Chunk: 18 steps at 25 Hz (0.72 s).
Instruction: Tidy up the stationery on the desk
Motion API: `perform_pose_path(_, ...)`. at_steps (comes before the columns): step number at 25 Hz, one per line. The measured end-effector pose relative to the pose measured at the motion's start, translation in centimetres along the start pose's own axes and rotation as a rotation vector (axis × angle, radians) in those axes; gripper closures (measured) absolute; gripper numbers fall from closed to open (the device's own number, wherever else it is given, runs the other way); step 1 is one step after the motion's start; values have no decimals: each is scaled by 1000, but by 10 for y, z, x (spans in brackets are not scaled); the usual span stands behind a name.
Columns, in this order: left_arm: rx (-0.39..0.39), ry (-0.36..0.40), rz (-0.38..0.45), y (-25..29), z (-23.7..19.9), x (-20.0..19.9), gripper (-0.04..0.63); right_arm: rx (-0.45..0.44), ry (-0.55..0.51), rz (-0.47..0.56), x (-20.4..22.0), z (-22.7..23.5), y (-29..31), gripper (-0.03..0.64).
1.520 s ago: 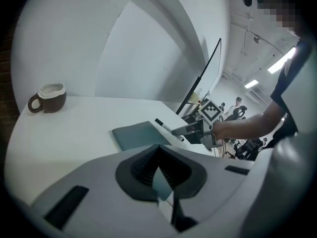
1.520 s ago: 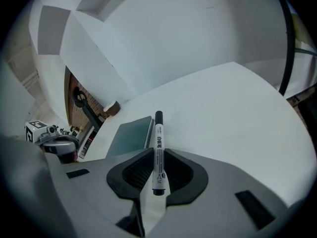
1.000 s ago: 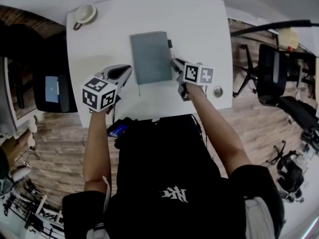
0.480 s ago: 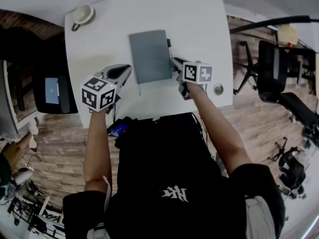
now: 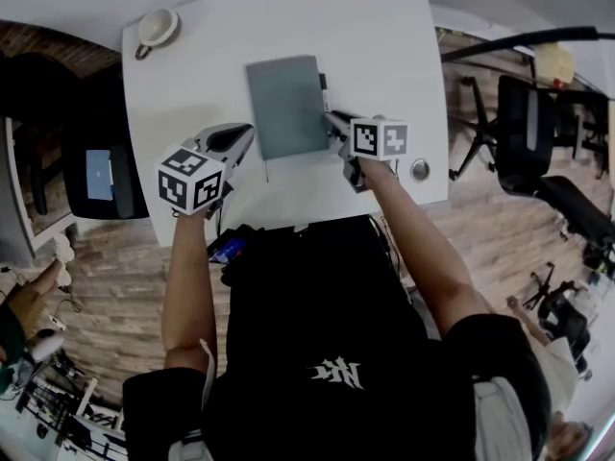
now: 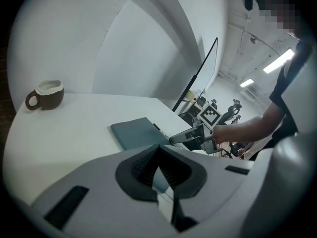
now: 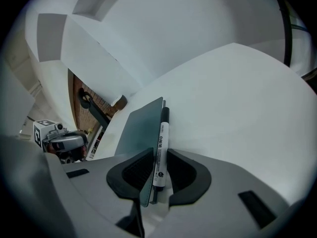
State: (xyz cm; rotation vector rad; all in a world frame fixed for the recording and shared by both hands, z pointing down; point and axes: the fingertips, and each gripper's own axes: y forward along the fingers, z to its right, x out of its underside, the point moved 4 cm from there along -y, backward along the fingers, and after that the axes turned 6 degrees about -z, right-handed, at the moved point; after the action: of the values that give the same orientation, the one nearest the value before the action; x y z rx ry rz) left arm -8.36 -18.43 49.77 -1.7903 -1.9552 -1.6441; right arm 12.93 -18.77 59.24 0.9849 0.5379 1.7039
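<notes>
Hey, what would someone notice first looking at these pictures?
The grey-green rectangular notebook in the middle of the white desk, with a white marker pen along its right edge, clamped in the right gripper. A brown-and-white ceramic mug stands at the far left corner; the left gripper hovers shut near the notebook.

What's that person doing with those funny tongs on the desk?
A person is tidying a white desk with tongs in each hand. The right tongs seem to pinch a white marker pen with a black cap, which lies right beside the edge of a flat grey-green notebook. The left tongs are shut and empty, held near the notebook's near left corner. A brown mug with a white inside sits untouched at the far corner.
</notes>
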Motion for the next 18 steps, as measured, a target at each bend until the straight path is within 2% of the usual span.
perform_pose_path(5,-4,5,1,-2,1,1,592,-9,-15,6,-1,-1,0,522)
perform_pose_path(11,4,16,15,-10,2,4,592,22,-27,39,-6,-2,-6,520)
perform_pose_path(18,38,32,85,-28,13,-11,592,41,-135,182,-35,-32,-42,520)
